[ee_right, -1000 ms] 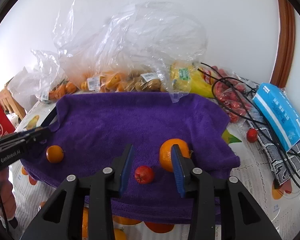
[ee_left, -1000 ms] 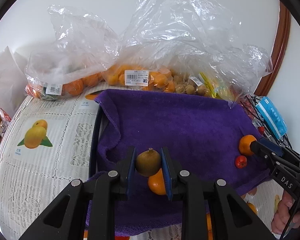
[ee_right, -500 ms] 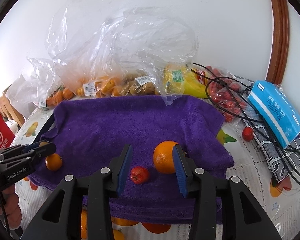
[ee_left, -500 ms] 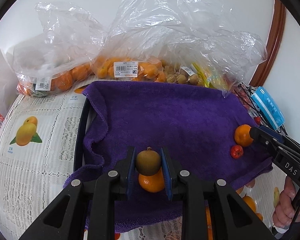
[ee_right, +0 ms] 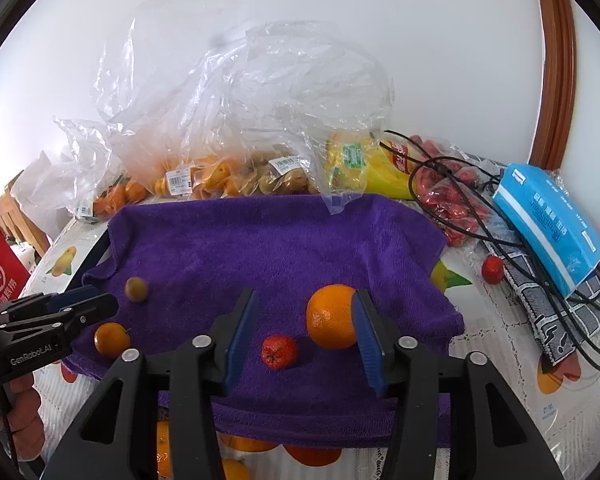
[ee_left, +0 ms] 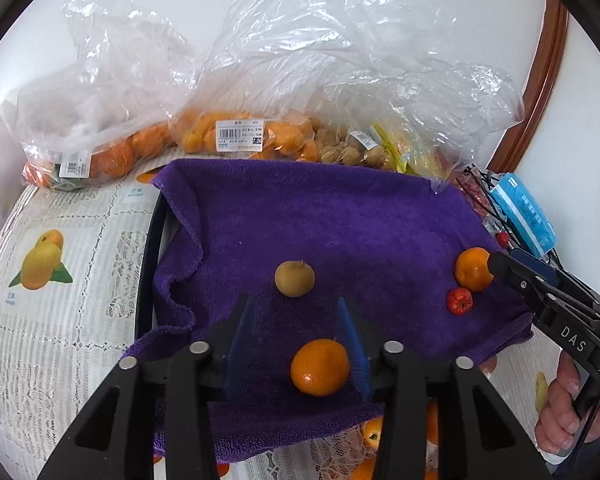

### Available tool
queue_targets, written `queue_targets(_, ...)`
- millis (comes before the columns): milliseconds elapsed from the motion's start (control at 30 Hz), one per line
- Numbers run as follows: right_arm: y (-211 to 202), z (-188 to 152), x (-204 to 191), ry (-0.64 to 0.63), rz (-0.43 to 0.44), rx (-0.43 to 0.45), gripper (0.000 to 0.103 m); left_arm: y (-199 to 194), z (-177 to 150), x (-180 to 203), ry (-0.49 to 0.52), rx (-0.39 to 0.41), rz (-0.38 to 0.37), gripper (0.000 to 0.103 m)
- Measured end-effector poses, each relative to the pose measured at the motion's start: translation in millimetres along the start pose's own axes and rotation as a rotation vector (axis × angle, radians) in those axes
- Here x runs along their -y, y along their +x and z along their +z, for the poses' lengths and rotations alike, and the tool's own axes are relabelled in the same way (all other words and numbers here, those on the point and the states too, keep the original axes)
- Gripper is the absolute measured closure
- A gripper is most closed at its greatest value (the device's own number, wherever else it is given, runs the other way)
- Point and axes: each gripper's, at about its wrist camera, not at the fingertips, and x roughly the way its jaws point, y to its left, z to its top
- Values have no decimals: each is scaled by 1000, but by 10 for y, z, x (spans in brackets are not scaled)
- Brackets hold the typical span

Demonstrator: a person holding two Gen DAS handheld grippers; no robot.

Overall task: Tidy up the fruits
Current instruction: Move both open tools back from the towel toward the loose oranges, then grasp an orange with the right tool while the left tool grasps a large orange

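Observation:
A purple towel (ee_left: pixel 340 216) lies spread on the table. A brown-green round fruit (ee_left: pixel 295 279) rests on it just beyond the fingertips of my left gripper (ee_left: pixel 294 309), whose jaws are opening and touch nothing. A small orange (ee_left: pixel 320 367) lies low between its fingers. My right gripper (ee_right: pixel 306 298) is also opening. A bigger orange (ee_right: pixel 332 316) sits against its right finger, clear of the left one, and a small red fruit (ee_right: pixel 279 351) lies between the fingers. In the right wrist view the left gripper (ee_right: pixel 108 300) is at the towel's left edge, beside the blurred brown fruit (ee_right: pixel 136 289).
Clear plastic bags of oranges (ee_left: pixel 244 138) and small brown fruits (ee_right: pixel 276 178) line the wall behind the towel. A blue pack (ee_right: pixel 548 220), black cables (ee_right: pixel 460 208) and a loose red fruit (ee_right: pixel 492 269) lie to the right. A fruit-print tablecloth (ee_left: pixel 60 300) covers the table.
The left jaws have spread and let go of the brown-green fruit, which now lies on the towel ahead of the tips. The right jaws have widened a little around the orange and red fruit.

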Motion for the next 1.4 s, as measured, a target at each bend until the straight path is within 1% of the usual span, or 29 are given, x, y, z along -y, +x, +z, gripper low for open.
queue_targets(100,-33,3,-26,-7,1,7,50,-40,14,28,6,6,6,56)
queue_targets(167,-61,10,-35,-3,10,16,46,-67,25,50,11,14,9,53)
queue_targets(233,-82,20,-44,5,20,23,41,-86,30,69,17,21,24,53)
queue_targets(333,-109,30,-52,22,23,32,40,-126,33,90,29,41,46,53)
queue_targets(467,-185,33,-78,28,22,17,38,-208,56,97,27,50,62,53)
queue_targets(533,-263,29,-86,23,11,20,38,-259,55,101,28,60,74,53)
queue_targets(600,-371,24,-88,10,-26,38,37,-321,43,125,47,70,102,53)
queue_targets(700,-524,12,-74,2,-87,54,32,-427,-21,137,73,84,120,53)
queue_targets(733,-571,3,-61,6,-90,53,32,-457,-44,133,78,82,118,53)
queue_targets(767,-615,-7,-46,11,-79,45,32,-508,-83,125,84,81,109,53)
queue_targets(833,-676,-44,-28,25,-57,17,32,-585,-146,113,92,86,114,53)
queue_targets(933,-752,-156,-73,20,-36,-11,32,-701,-254,87,111,88,140,53)
queue_targets(1033,-789,-346,-165,-2,-25,-37,33,-806,-371,39,116,76,131,53)
queue_targets(1100,-795,-469,-208,-7,-7,-54,33,-855,-452,-6,110,66,138,53)
queue_targets(1167,-789,-607,-255,-13,6,-72,33,-873,-519,-73,92,44,132,53)
queue_targets(1267,-763,-807,-306,-23,17,-103,38,-890,-607,-192,38,5,108,53)
queue_targets(1400,-703,-1015,-333,-22,25,-142,43,-946,-714,-274,4,-7,97,53)
